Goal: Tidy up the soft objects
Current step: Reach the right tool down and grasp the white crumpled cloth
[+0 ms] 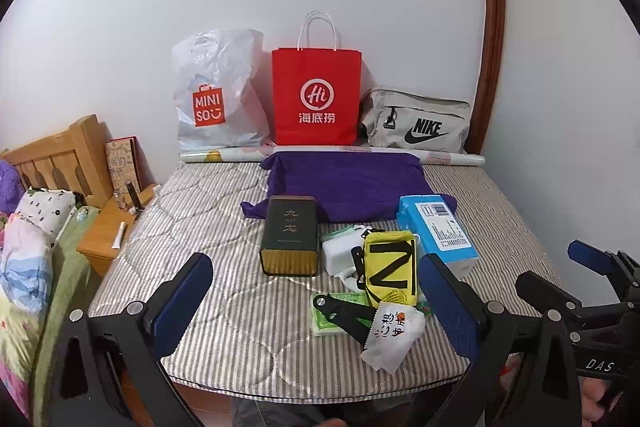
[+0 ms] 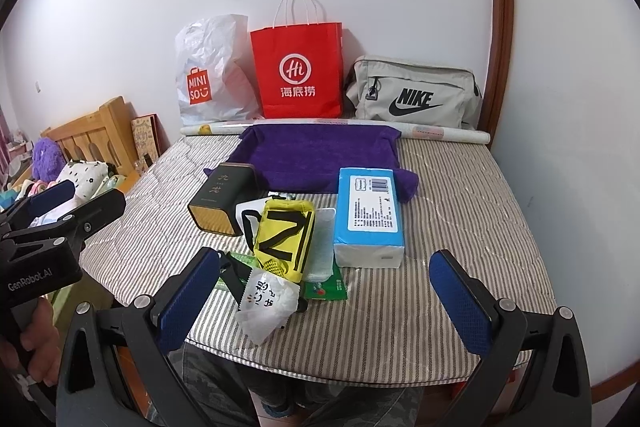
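A pile lies on the striped mattress: a yellow pouch with black stripes, a blue tissue pack, a dark tin box, a white printed packet, a green packet and a purple towel behind. The same pouch, tissue pack, tin, packet and towel show in the right wrist view. My left gripper is open and empty before the pile. My right gripper is open and empty, close in front of the pile.
Against the back wall stand a white Miniso bag, a red paper bag and a grey Nike bag, with a paper roll in front. A wooden bedside table and bedding are at left.
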Demonstrator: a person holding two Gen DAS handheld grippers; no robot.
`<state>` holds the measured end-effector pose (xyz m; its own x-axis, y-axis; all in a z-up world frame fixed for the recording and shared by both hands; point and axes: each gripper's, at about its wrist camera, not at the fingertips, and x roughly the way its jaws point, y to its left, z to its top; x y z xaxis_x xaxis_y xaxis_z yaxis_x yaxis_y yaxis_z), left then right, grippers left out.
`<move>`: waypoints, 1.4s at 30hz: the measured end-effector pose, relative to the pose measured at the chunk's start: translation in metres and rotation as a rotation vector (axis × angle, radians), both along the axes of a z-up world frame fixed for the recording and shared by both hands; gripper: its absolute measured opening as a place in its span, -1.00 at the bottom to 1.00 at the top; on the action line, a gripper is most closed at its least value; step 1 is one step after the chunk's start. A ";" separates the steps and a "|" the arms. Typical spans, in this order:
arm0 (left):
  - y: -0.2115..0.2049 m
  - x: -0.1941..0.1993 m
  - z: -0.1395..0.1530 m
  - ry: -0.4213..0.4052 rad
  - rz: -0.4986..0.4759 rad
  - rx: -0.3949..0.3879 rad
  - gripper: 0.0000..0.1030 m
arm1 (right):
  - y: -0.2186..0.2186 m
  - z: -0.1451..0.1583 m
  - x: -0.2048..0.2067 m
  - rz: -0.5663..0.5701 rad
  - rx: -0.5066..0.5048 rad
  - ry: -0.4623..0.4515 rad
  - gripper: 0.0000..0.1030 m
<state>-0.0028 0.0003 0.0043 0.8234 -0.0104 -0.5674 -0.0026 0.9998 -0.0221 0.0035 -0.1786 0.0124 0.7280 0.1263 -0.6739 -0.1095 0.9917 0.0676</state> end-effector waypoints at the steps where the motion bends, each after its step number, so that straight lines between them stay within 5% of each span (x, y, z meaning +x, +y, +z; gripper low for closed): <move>1: -0.001 0.004 -0.003 0.009 -0.003 0.001 0.99 | -0.001 -0.003 0.002 0.002 0.003 0.004 0.99; 13: 0.022 0.040 -0.044 0.112 0.055 -0.004 0.99 | 0.002 -0.051 0.022 0.048 0.013 0.091 0.96; 31: 0.039 0.071 -0.104 0.213 0.030 -0.046 0.98 | 0.037 -0.150 0.051 0.192 0.019 0.252 0.26; 35: 0.034 0.077 -0.117 0.237 -0.012 -0.065 0.97 | 0.039 -0.162 0.057 0.220 0.041 0.256 -0.58; 42: 0.024 0.082 -0.128 0.249 -0.070 -0.084 0.97 | 0.022 -0.145 0.056 0.208 0.102 0.176 -0.58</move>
<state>0.0796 0.0247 -0.1238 0.6545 -0.1175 -0.7468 0.0505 0.9924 -0.1118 0.0597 -0.1565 -0.1330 0.5521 0.3344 -0.7638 -0.2872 0.9363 0.2023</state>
